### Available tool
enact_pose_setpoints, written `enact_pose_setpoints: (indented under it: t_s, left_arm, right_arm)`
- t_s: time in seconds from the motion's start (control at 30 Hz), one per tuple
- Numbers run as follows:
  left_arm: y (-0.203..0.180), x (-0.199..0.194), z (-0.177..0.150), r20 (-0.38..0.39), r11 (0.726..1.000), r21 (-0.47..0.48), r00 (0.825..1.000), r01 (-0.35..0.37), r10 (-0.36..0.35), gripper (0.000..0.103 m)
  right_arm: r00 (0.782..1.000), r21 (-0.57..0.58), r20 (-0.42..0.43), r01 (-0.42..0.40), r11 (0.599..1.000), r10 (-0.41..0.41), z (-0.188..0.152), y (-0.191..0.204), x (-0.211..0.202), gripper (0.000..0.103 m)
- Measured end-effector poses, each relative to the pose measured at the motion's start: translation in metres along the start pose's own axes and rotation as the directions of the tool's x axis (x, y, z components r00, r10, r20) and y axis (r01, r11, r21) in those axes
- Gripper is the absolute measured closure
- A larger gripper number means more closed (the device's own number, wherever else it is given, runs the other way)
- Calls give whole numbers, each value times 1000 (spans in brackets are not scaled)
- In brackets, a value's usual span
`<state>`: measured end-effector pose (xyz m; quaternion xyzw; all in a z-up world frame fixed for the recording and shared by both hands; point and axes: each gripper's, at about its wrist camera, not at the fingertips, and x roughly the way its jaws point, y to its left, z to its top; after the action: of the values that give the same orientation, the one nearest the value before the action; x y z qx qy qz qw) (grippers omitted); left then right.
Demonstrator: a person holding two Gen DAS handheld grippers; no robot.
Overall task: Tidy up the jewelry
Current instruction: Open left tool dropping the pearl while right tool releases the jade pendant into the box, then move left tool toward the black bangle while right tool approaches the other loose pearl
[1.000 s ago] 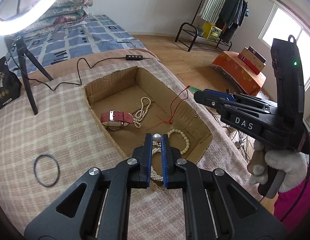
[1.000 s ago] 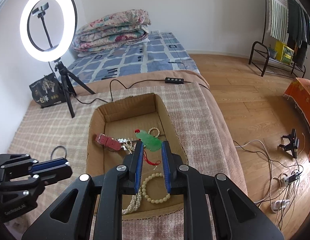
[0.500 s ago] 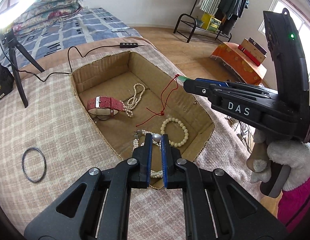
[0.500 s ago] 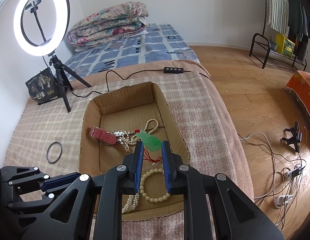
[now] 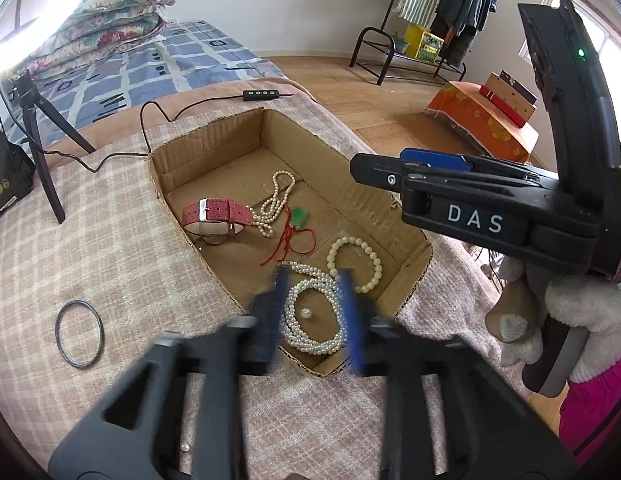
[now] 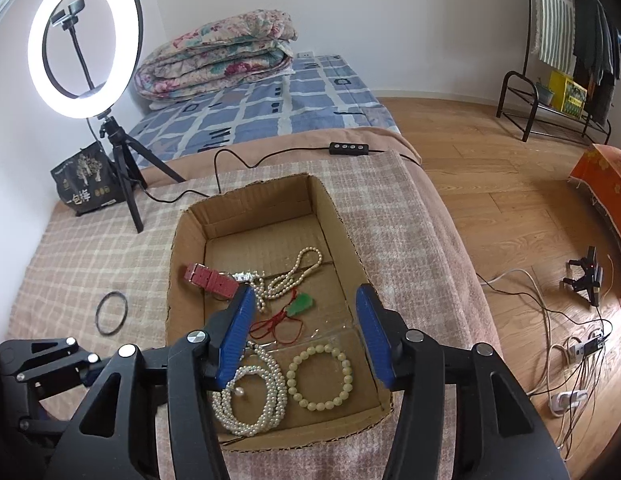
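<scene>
In the cardboard box (image 6: 266, 216) on the blanket-covered bed (image 6: 90, 256), I see all the jewelry lying loose. Left tool (image 5: 314, 312): jaws have just been opening, blurred, standing apart with nothing pinched; a single pearl (image 5: 306, 313) lies free below, inside the coiled pearl necklace (image 6: 250, 396) at the box's near left corner. Right tool (image 6: 306, 332): jaws also just been opening, wide, empty. The green pendant (image 6: 300, 304) on its red cord (image 6: 276, 326) rests mid-box, clear of the pads. Cream bead bracelet (image 6: 320, 376) near the front right corner. Red watch (image 5: 216, 216) against the left wall, a thin bead strand (image 6: 296, 272) beside it. Dark ring (image 5: 79, 334) on the bed, left of the box.
</scene>
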<state>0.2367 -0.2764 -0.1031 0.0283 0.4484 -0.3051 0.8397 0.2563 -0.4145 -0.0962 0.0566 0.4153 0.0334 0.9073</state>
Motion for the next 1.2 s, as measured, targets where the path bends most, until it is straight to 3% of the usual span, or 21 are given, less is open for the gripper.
enact_pose_setpoints:
  t_s: [0.03, 0.1, 0.27, 0.33, 0.43, 0.93, 1.2]
  left_arm:
    - [0, -2, -1, 16, 1000, 0, 1000, -2, 2, 51]
    - [1, -4, -1, 23, 1000, 3, 1000, -5, 5, 50]
    - [0, -6, -1, 20, 1000, 9, 1000, -17, 17, 50]
    - [1, -7, -1, 18, 1000, 8, 1000, -20, 20, 46]
    - [2, -11, -2, 27, 1000, 5, 999, -28, 28, 42]
    - [13, -36, -10, 47, 998, 10, 997, -56, 55, 42]
    - [37, -57, -20, 59, 997, -7, 995, -77, 77, 42]
  right_arm:
    - [1000, 2, 0, 6, 1000, -6, 0, 0, 0, 43]
    - [999, 8, 5, 38, 999, -38, 1, 0, -1, 31]
    - [997, 19, 11, 70, 997, -71, 2, -1, -4, 29]
    - [996, 26, 6, 85, 996, -85, 2, -1, -4, 23]
    - [996, 27, 6, 85, 996, -85, 2, 1, -5, 23]
    - [996, 37, 36, 74, 997, -76, 0, 14, -25, 23]
    - [996, 9, 68, 61, 998, -62, -5, 32, -48, 23]
